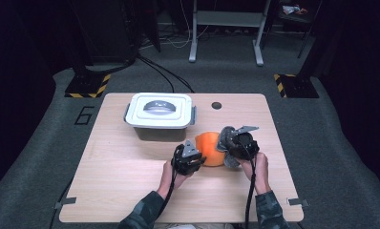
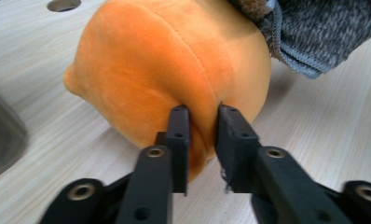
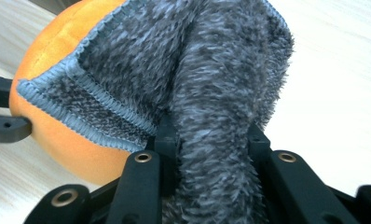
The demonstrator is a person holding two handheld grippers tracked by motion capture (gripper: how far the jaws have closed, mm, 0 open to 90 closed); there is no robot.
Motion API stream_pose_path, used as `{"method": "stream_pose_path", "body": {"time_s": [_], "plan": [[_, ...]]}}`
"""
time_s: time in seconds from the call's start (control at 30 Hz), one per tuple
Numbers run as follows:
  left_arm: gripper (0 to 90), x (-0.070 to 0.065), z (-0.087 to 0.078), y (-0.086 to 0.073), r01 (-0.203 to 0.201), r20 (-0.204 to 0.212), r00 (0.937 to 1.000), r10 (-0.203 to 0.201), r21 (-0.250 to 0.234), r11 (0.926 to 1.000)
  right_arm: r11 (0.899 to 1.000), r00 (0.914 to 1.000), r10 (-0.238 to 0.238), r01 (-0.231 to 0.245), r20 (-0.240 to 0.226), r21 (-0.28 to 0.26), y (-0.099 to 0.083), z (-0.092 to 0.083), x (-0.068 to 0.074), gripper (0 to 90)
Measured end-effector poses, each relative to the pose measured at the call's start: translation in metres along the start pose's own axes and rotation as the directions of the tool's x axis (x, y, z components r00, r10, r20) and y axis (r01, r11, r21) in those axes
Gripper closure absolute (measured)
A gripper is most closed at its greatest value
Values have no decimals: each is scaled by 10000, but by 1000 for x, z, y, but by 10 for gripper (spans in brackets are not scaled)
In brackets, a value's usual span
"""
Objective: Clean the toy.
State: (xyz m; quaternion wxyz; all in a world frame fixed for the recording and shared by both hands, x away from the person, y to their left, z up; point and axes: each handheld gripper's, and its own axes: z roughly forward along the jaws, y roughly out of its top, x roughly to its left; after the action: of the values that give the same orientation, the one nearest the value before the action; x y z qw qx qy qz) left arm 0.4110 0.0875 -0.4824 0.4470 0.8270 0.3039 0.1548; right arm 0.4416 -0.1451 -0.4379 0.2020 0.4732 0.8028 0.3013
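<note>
Your right gripper [image 3: 207, 135] clamps the grey cloth [image 3: 193, 70] against the orange plush [image 2: 165, 70], left gripper [image 2: 203, 122] parted around a fold; wiping underway, unfinished.

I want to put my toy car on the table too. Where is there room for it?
The left side of the table, below the white-lidded box and left of the left gripper, is bare wood. So is the right strip past the right gripper. It is crowded in the middle, where both grippers meet the orange plush toy and grey cloth.
</note>
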Motion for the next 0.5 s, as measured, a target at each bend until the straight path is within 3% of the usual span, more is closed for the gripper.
{"method": "stream_pose_path", "body": {"time_s": [0.13,0.27,0.37,0.5], "plan": [[544,-7,-2,-3,-276,-593,9978,284,132,9995,9999,9998,111,-112,183,75,1,1,-1,668],[490,-8,4,-7,-266,-942,9951,285,213,9994,9999,9997,132,-132,214,16,2,2,-2,668],[505,-9,9,-6,-473,-1051,9932,499,264,9985,9999,9996,150,-149,241,-27,2,2,-1,668],[666,-8,12,-6,-561,-1002,9933,570,115,9984,9998,9994,204,-203,283,-69,1,0,-1,668]]}}
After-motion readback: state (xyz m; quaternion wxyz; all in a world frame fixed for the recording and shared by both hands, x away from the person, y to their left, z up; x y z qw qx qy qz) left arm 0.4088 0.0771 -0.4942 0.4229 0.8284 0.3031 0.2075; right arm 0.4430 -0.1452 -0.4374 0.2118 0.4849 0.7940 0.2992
